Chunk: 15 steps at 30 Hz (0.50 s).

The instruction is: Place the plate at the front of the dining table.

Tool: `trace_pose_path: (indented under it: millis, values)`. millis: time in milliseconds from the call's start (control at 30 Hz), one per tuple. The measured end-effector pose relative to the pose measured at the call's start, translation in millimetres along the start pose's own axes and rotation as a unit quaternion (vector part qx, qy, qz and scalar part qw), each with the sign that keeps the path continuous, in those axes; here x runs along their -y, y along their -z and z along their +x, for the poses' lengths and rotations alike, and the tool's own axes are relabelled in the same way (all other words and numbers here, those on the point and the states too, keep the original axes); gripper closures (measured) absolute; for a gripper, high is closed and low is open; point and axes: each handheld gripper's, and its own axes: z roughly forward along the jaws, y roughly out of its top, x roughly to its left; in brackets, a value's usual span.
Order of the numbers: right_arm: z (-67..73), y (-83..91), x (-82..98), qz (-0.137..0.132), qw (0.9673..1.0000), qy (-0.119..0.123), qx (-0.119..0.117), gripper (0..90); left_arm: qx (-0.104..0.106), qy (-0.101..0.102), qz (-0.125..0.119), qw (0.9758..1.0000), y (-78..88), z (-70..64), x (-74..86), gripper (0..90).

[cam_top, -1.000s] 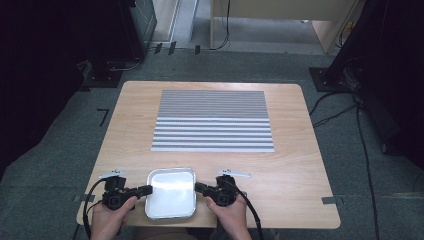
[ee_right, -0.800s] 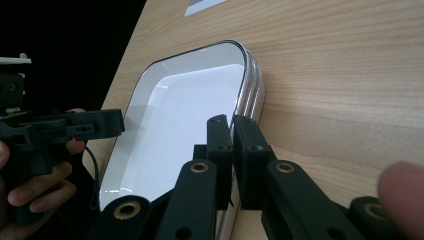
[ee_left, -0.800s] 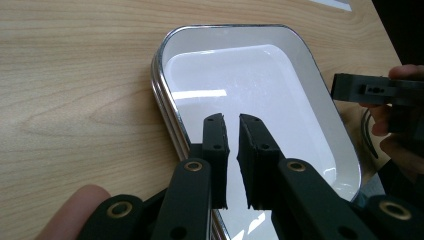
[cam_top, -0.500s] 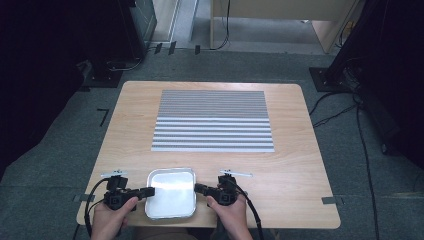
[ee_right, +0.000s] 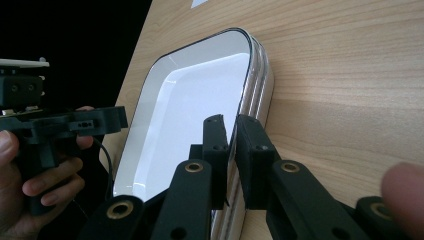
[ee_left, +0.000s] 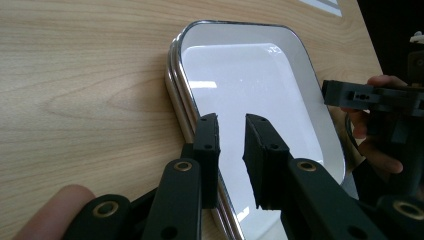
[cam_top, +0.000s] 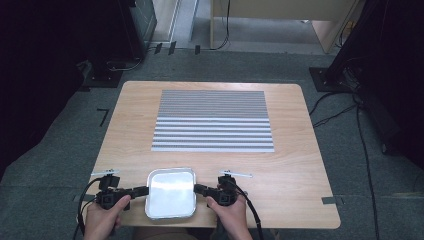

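Tray (cam_top: 170, 192) flat on table (cam_top: 300, 190), long axis near-to-far.

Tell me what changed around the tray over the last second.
The left tool has just been opening its jaws, the rim of the tray between them. The right tool stays closed on the opposite rim; tray and hands kept their places.

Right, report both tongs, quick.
Left tongs: open, just been opening, astride the metal tray rim.
Right tongs: closed on the tray's opposite rim.
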Motion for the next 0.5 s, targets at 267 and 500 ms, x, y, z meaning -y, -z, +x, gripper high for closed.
trace_pose_path:
  millis: [267,500]
  values:
    - [-0.3,0.2,0.9,-0.002,1.0000,0.001,-0.001,83.6,-0.001,0.002,-0.002,1.0000,-0.1,-0.5,0.0,75.0]
    - [-0.6,0.3,0.8,0.000,1.0000,0.000,-0.002,83.5,0.000,0.005,-0.003,1.0000,-0.3,-0.5,0.0,74.8]
